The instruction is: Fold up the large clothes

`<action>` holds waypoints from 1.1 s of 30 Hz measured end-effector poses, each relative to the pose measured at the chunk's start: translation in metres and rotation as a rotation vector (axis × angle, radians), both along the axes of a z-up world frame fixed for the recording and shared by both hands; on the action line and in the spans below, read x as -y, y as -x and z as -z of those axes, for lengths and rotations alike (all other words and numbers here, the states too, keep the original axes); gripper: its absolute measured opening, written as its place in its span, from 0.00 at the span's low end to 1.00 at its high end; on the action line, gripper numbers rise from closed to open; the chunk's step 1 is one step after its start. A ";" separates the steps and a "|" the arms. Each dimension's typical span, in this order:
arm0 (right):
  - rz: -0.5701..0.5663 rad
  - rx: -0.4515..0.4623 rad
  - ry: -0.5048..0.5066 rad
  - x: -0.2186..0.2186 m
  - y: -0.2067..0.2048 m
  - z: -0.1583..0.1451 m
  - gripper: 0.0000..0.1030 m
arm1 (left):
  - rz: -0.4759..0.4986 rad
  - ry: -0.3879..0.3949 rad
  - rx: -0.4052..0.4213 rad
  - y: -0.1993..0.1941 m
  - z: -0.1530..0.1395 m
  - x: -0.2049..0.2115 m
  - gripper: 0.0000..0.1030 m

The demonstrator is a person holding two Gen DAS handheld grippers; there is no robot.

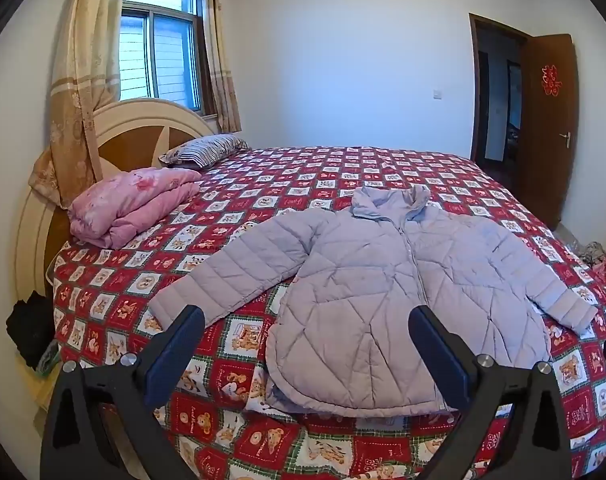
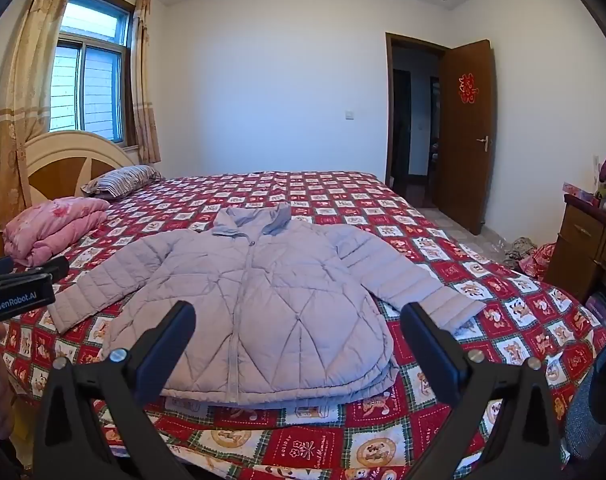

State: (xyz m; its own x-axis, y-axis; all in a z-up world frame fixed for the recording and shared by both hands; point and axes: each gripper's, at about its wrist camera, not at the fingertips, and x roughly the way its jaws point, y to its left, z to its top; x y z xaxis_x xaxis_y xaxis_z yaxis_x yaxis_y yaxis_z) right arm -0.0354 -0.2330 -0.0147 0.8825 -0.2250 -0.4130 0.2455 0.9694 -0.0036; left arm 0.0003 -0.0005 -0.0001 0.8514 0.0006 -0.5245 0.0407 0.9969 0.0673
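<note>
Item: padded jacket [image 1: 383, 280], pale lilac, zipped, lying face up and flat on the bed [image 1: 303, 168]; collar toward the far side, hem close to the near edge, both sleeves spread outward.

Edges: we note the hem just short of the bed's near edge; the right sleeve cuff [image 2: 455, 310] ends well inside the bed's right side, and the left cuff [image 1: 175, 308] has bedspread beyond it on the left. Open bedspread lies all round the jacket, widest beyond the collar.

Tools: our left gripper [image 1: 307, 320] hangs above the near edge, jaws wide apart, nothing between them; our right gripper [image 2: 299, 316] the same, above the hem. Neither touches the jacket.

Surroundings: folded pink quilt [image 1: 131, 208] at the head end, well apart from the left sleeve; striped pillow [image 1: 207, 148] behind it; headboard [image 1: 143, 132] and curtains [image 1: 79, 80] at left. Open door [image 2: 467, 132] on the far right; wooden cabinet [image 2: 583, 248] beside the bed's right side; clutter on the floor [image 2: 523, 248] between them.
</note>
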 end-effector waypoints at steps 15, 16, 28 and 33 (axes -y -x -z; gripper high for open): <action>-0.002 -0.006 -0.011 0.005 0.001 -0.001 1.00 | 0.001 0.017 0.022 0.003 0.002 0.001 0.99; -0.001 -0.004 -0.011 0.001 0.000 -0.002 1.00 | -0.001 0.015 0.022 0.003 0.004 0.003 0.99; -0.003 -0.002 -0.013 -0.002 -0.001 0.000 1.00 | -0.008 0.026 0.020 0.000 0.003 0.000 0.99; -0.001 -0.002 -0.015 0.000 -0.001 0.000 1.00 | -0.007 0.029 0.021 -0.001 0.002 0.000 0.99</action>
